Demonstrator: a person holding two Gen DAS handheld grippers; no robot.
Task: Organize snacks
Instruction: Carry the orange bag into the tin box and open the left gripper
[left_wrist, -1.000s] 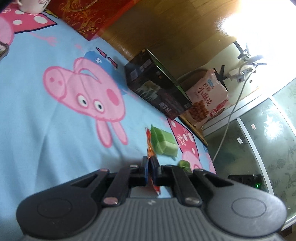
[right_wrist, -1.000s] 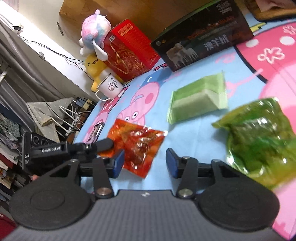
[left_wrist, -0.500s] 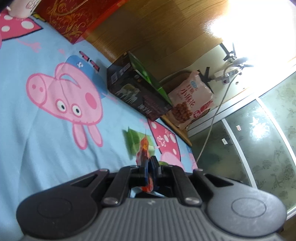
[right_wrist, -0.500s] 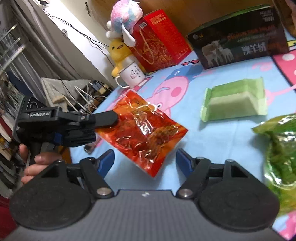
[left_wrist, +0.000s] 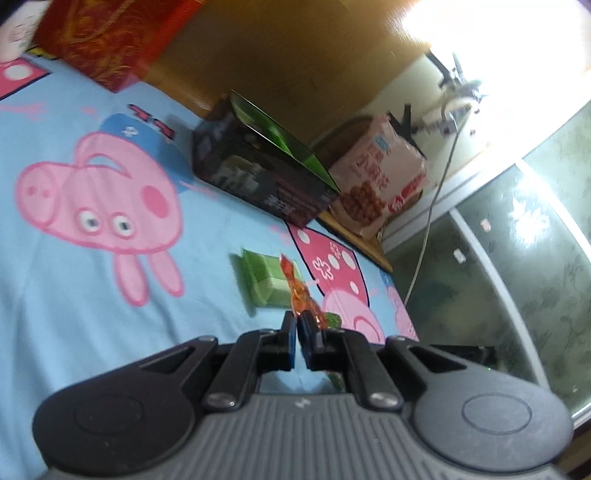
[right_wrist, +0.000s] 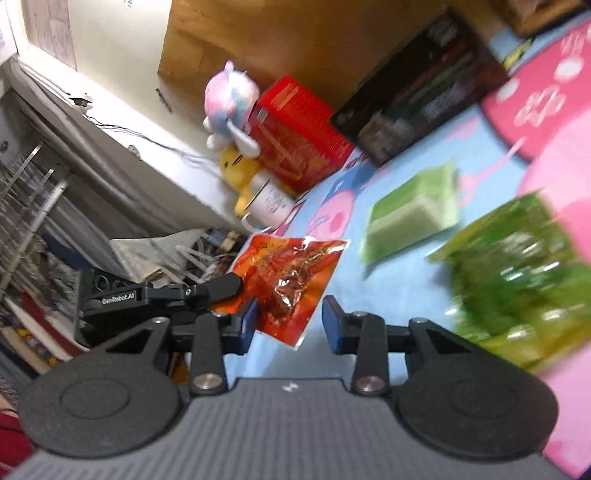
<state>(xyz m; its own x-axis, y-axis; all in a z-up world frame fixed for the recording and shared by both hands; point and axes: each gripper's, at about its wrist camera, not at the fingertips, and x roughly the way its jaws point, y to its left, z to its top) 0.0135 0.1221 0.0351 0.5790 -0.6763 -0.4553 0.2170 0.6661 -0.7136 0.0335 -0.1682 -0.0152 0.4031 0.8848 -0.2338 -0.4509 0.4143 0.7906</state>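
My left gripper (left_wrist: 300, 324) is shut on a red-orange snack packet (left_wrist: 300, 293) and holds it edge-on above the blue cartoon cloth. In the right wrist view the same packet (right_wrist: 291, 275) hangs in the air, pinched by the left gripper (right_wrist: 225, 286). My right gripper (right_wrist: 289, 321) is open, its jaws on either side of the packet's lower corner, not touching it. A pale green wrapped snack (right_wrist: 410, 214) lies flat on the cloth beyond; it also shows in the left wrist view (left_wrist: 267, 278). A crinkly green packet (right_wrist: 517, 273) lies at the right.
A dark box (left_wrist: 258, 177) and a red box (right_wrist: 295, 136) stand at the back of the bed. A pink snack bag (left_wrist: 376, 184) leans at the far corner. Plush toys (right_wrist: 229, 99) and a white mug (right_wrist: 267, 203) stand by the red box. Clutter lies beyond the left edge.
The left gripper has lowered the red packet a little and swung it. The right gripper has tilted and moved so its jaws sit around the packet's lower corner.
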